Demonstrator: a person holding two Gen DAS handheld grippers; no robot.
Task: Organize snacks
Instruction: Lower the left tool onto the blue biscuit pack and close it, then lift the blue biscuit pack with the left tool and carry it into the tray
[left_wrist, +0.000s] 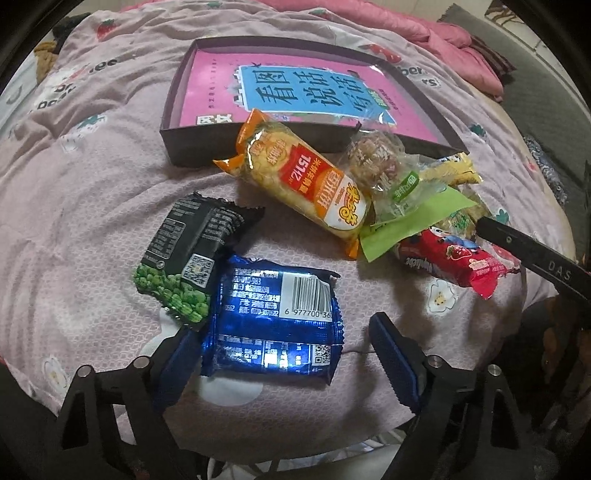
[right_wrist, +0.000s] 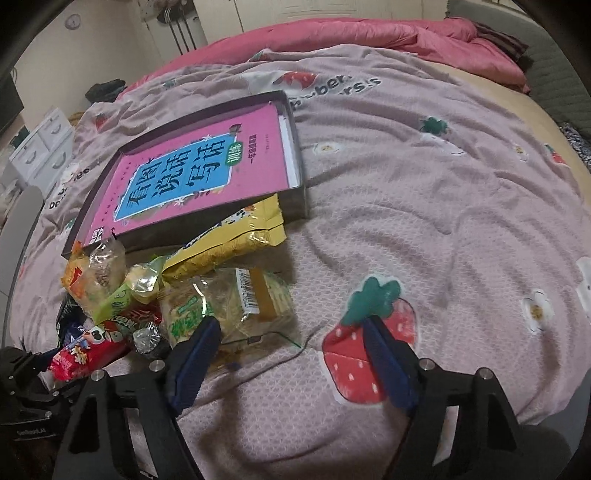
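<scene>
A blue foil snack packet (left_wrist: 273, 321) lies on the bed between the fingers of my left gripper (left_wrist: 282, 325), which is open; its right finger stands clear of the packet. Beside it are a black green-pea packet (left_wrist: 184, 258), an orange rice-cracker packet (left_wrist: 306, 184) and a red strawberry packet (left_wrist: 454, 262). My right gripper (right_wrist: 291, 323) is open over a clear cracker pack (right_wrist: 251, 299), its left finger overlapping the pack's edge. A yellow bag (right_wrist: 236, 232) leans against the dark shallow box (right_wrist: 295, 184), which holds a pink book (right_wrist: 192, 166).
The snacks lie in a heap on a pink strawberry-print bedspread (right_wrist: 443, 206). A crumpled pink quilt (right_wrist: 406, 40) lies at the far side. White drawers (right_wrist: 40, 147) stand left of the bed. One black finger of the right gripper (left_wrist: 517, 243) reaches in beside the red packet.
</scene>
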